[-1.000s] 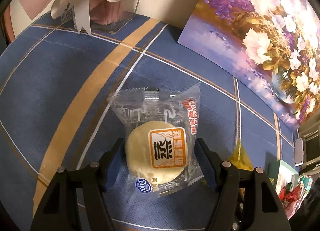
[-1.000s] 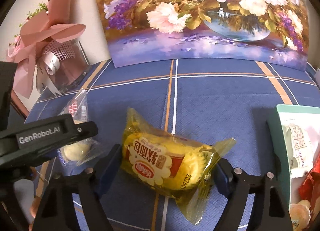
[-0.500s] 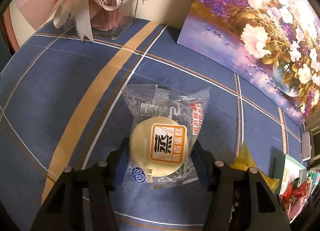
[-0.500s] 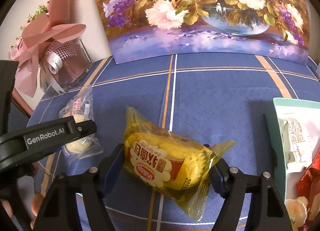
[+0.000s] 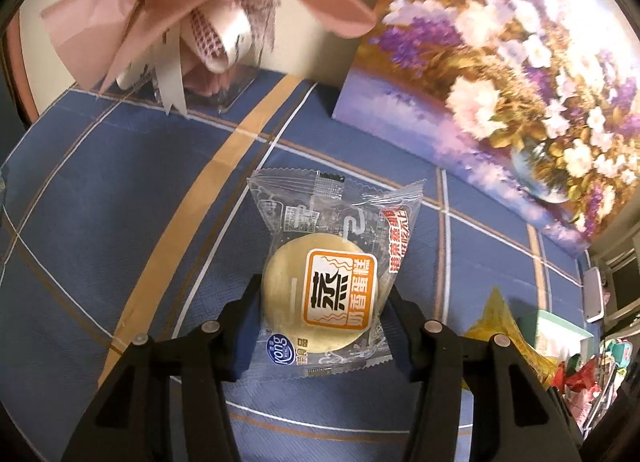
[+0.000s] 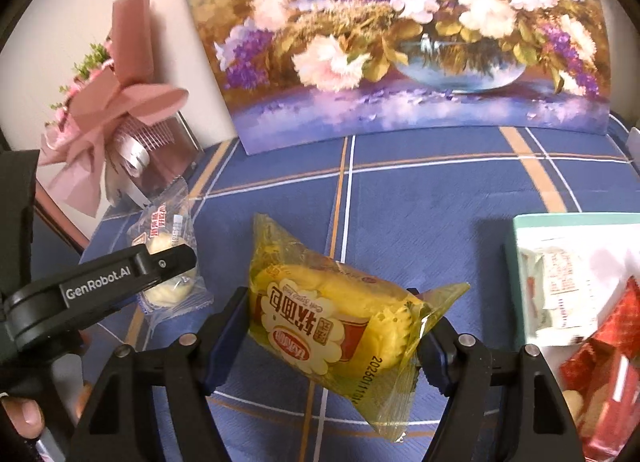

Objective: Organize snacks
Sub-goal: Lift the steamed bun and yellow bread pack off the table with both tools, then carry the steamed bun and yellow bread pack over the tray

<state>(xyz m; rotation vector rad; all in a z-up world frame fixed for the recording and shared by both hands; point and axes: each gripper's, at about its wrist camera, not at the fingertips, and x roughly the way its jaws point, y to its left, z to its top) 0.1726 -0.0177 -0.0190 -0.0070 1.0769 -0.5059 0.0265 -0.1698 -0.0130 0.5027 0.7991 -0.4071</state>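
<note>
A clear packet holding a round pale steamed cake [image 5: 288,294] sits between the fingers of my left gripper [image 5: 322,294], whose jaws are closing, pads pressed on its sides. It hangs just above the blue plaid tablecloth [image 5: 120,182]. My right gripper [image 6: 332,314] is shut on a yellow bread packet [image 6: 320,302], tilted and raised off the cloth. In the right wrist view the left gripper's finger [image 6: 160,264] crosses the cake packet [image 6: 168,292] at the left. The yellow packet's tail [image 5: 496,318] shows at the right of the left wrist view.
A mint-rimmed box [image 6: 516,262] with white and red snack packets stands at the right. A floral painting [image 6: 400,42] leans on the wall behind. A pink bouquet in a clear case [image 6: 116,102] stands at back left. A person's thumb [image 6: 24,418] shows bottom left.
Both grippers narrowed onto their packets and rose. The cake packet and the yellow bread packet came up off the cloth with them.
</note>
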